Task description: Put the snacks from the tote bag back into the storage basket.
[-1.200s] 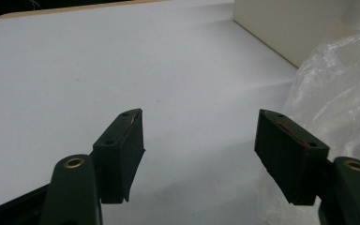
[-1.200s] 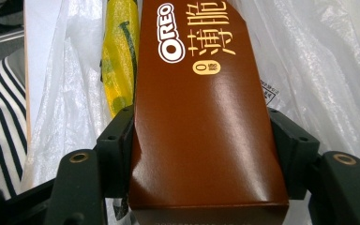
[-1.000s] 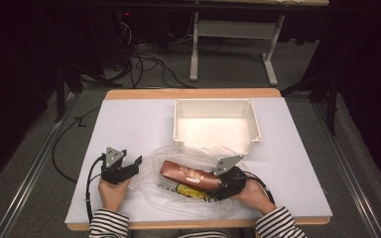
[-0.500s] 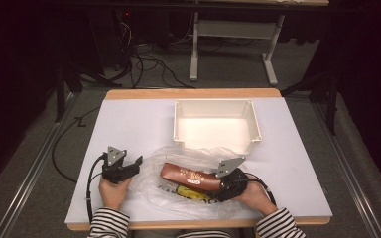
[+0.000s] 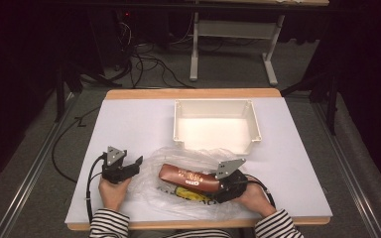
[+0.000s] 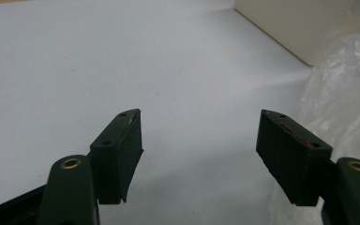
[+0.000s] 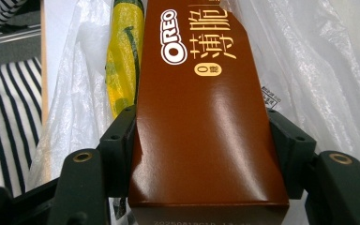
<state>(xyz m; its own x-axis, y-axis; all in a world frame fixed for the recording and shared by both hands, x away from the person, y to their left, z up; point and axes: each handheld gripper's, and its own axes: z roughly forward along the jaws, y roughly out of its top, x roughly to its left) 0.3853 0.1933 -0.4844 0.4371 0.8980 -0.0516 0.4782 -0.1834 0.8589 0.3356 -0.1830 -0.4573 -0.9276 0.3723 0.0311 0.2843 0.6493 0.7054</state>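
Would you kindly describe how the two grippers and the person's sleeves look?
Both the left gripper and the right gripper are black, each topped by a grey three-cornered plate and trailing a black cable. Their jaws are blocky dark pads on arms with brass-coloured rivets. The sleeves are black-and-white striped.

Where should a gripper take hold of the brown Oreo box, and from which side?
Across its two long narrow sides near the end, coming in lengthwise from that end. The brown Oreo box lies flat, so both sides are exposed; the right gripper already clamps it this way.

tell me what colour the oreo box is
Brown, with white and gold lettering; the Oreo box shows best in the right gripper view.
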